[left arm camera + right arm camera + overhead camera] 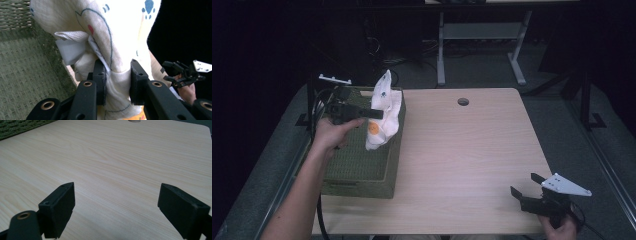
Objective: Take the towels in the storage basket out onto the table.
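A cream cloth (384, 112) printed with blue and orange figures hangs bunched over the right wall of a green woven basket (357, 165). My left gripper (374, 114) is shut on the cloth and holds it up above the basket. In the left gripper view the cloth (117, 37) is pinched between the two black jaws of the left gripper (117, 82), with a white label (71, 51) sticking out on the left. My right gripper (527, 186) rests low at the table's front right corner, open. In the right gripper view the right gripper (116, 207) has nothing but bare wood between its jaws.
The light wood table (472, 150) has a round cable hole (463, 101) near its far edge. The basket stands along the table's left side. Beyond the table are dark floor and the metal legs of another desk (441, 55).
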`<act>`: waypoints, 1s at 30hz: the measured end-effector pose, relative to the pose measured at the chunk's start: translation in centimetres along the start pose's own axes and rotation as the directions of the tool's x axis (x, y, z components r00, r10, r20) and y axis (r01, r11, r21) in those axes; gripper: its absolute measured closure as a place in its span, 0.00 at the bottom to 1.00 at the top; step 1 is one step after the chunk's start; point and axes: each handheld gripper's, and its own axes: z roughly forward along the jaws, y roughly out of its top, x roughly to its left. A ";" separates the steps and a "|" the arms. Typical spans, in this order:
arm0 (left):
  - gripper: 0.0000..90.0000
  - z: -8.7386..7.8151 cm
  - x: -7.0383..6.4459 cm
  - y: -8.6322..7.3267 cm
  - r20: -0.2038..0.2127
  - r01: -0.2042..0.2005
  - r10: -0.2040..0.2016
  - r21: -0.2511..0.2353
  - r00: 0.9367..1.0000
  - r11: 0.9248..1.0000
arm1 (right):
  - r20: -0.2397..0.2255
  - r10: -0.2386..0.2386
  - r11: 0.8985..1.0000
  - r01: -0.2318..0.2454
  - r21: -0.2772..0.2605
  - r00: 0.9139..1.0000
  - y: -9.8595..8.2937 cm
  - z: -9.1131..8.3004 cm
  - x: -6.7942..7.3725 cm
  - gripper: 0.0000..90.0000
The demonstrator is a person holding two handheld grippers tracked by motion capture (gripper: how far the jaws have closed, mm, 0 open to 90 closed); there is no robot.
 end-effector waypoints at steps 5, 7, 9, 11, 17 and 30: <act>0.80 1.5 -0.9 0.5 0.006 -0.012 0.012 0.020 1.000 1.000 | -0.003 0.004 1.000 -0.004 -0.011 1.000 0.1 -0.2 0.0 0.15; 0.80 2.0 -1.2 0.7 0.008 -0.026 0.026 0.029 1.000 0.999 | -0.001 0.010 1.000 -0.010 -0.012 1.000 0.1 -0.2 0.0 0.15; 0.80 2.5 -1.6 0.9 0.013 -0.031 0.031 0.032 0.999 0.999 | -0.004 0.010 1.000 -0.010 -0.011 1.000 0.1 -0.2 0.0 0.15; 0.80 3.0 -1.9 1.1 0.015 -0.040 0.039 0.039 0.999 0.998 | -0.003 0.011 1.000 -0.012 -0.010 1.000 0.2 -0.2 0.0 0.15; 0.80 4.6 -3.2 1.7 0.028 -0.057 0.055 0.053 0.998 0.997 | -0.007 0.010 1.000 -0.010 -0.011 1.000 0.2 -0.2 0.0 0.15; 0.79 9.0 -6.2 2.4 0.063 -0.129 0.123 0.106 0.990 0.986 | -0.016 0.013 1.000 -0.013 -0.017 1.000 0.2 -0.1 0.0 0.15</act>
